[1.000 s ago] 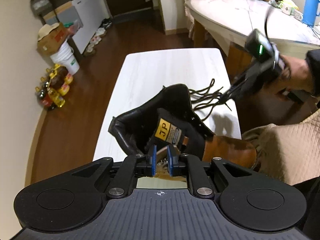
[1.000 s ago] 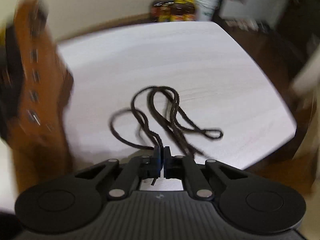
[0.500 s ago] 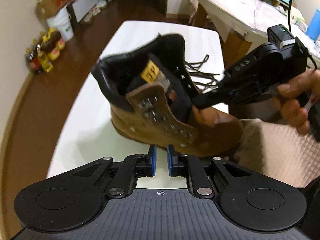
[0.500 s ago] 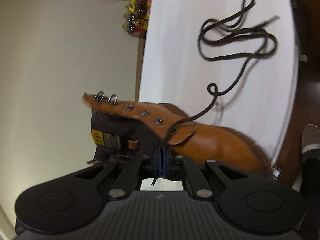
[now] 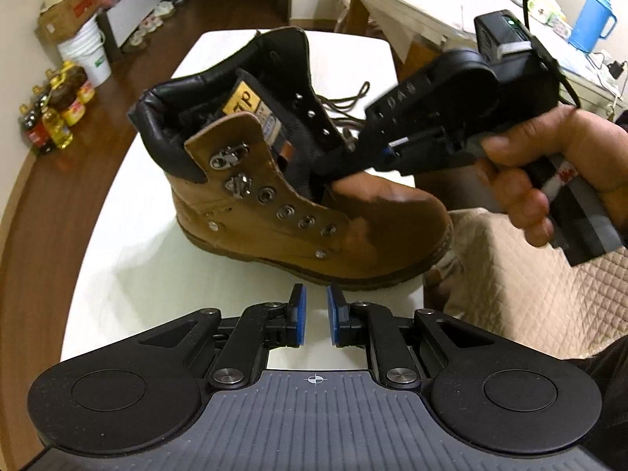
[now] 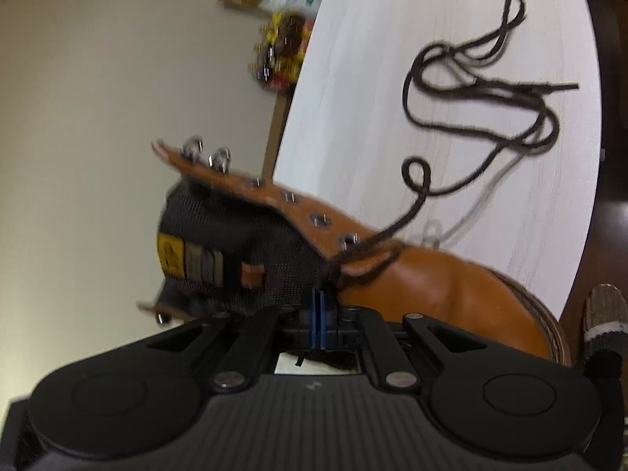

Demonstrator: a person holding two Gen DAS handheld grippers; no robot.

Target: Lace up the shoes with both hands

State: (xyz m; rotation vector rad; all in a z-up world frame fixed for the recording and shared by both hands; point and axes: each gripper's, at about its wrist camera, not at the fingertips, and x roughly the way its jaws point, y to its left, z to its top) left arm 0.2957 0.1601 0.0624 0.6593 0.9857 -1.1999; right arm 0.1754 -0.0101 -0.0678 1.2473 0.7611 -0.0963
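Left wrist view: brown boot (image 5: 298,204) on its sole on the white surface (image 5: 129,274), toe toward the near right edge. Yellow tongue tag reads "JP"; smaller labels below it illegible. Left tongs (image 5: 313,316) spread a little, empty, just short of the boot's sole. Right tongs (image 5: 333,157), body lettered "DAS", reach into the boot's throat, held in a hand (image 5: 549,172).

Right wrist view: right tongs (image 6: 318,314) pressed together on the dark lace (image 6: 482,90) beside the lowest eyelet. The lace's remainder lies looped on the surface (image 6: 373,78) beyond.
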